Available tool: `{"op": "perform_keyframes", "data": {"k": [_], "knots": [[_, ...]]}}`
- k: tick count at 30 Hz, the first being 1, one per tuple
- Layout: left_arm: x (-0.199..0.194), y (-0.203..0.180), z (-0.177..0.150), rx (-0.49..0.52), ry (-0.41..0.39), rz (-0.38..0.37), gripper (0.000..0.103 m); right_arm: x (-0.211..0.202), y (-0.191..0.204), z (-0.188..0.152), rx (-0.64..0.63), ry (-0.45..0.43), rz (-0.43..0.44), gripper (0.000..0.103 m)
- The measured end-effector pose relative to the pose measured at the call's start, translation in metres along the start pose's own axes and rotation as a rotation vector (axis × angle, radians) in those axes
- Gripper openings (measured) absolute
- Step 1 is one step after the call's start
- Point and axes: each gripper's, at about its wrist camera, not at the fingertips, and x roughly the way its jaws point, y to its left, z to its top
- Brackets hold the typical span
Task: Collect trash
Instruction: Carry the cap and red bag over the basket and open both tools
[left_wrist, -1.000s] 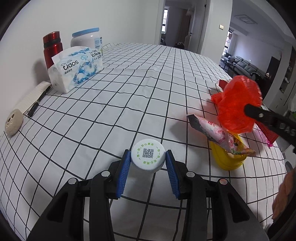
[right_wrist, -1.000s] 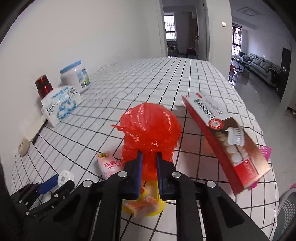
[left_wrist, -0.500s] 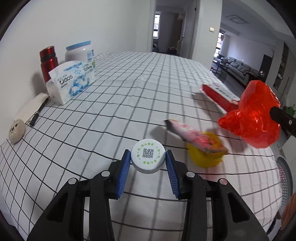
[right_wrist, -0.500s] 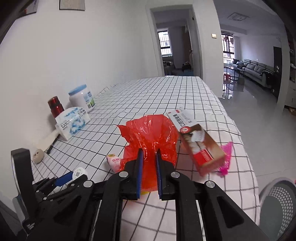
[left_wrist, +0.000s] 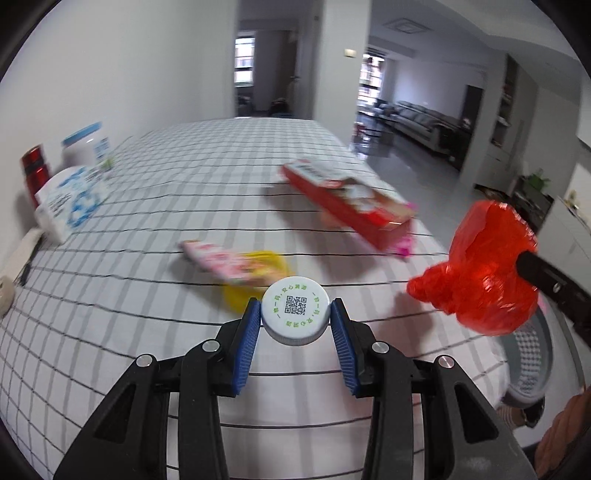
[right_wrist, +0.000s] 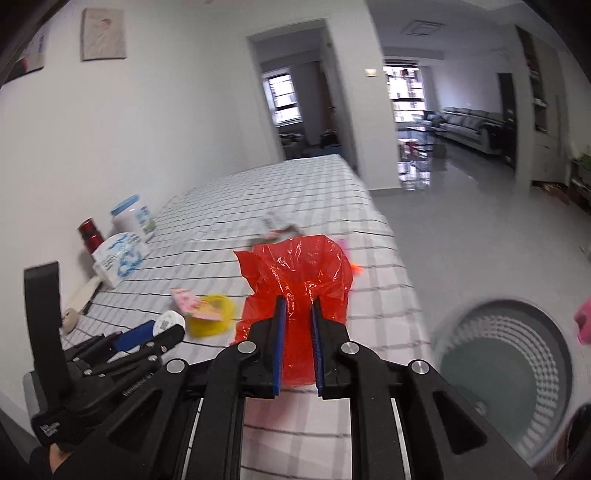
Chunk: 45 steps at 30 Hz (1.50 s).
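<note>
Left gripper clamping a white bottle cap between blue pads, hovering over the checked tablecloth just near of the yellow cup. Right gripper pinching shut on a crumpled red plastic bag, hanging past the tablecloth's edge, left of the grey perforated bin.

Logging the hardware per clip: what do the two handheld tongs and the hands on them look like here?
Both tongs, left and right, are matte black, angular plastic frames with silver screw heads and ribbed blue pads lining the fingers. From the right wrist view, the left tongs carry a black upright post and small white lettering on a black strap. An orange-brown sleeve shows at the edge. No cables visible.
</note>
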Motion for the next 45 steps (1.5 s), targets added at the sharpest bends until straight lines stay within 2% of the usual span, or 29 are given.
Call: {"op": "perform_keyframes", "data": {"k": [9, 19, 28, 35, 45], "knots": [[0.006, -0.103, -0.003, 0.160, 0.027, -0.148, 0.038, -0.036, -0.088, -0.021, 0.140, -0.031, -0.149, 0.013], [0.022, -0.193, -0.007, 0.299, 0.069, -0.264, 0.038, -0.060, -0.157, -0.046, 0.264, -0.030, -0.272, 0.013], [0.041, -0.239, -0.021, 0.379, 0.116, -0.310, 0.038, -0.070, -0.192, -0.066, 0.342, -0.008, -0.314, 0.013], [0.056, -0.264, -0.029, 0.426, 0.157, -0.329, 0.039, -0.067, -0.209, -0.077, 0.376, 0.014, -0.314, 0.013], [0.078, -0.274, -0.033, 0.445, 0.211, -0.328, 0.039, -0.054, -0.227, -0.089, 0.422, 0.068, -0.294, 0.013]]}}
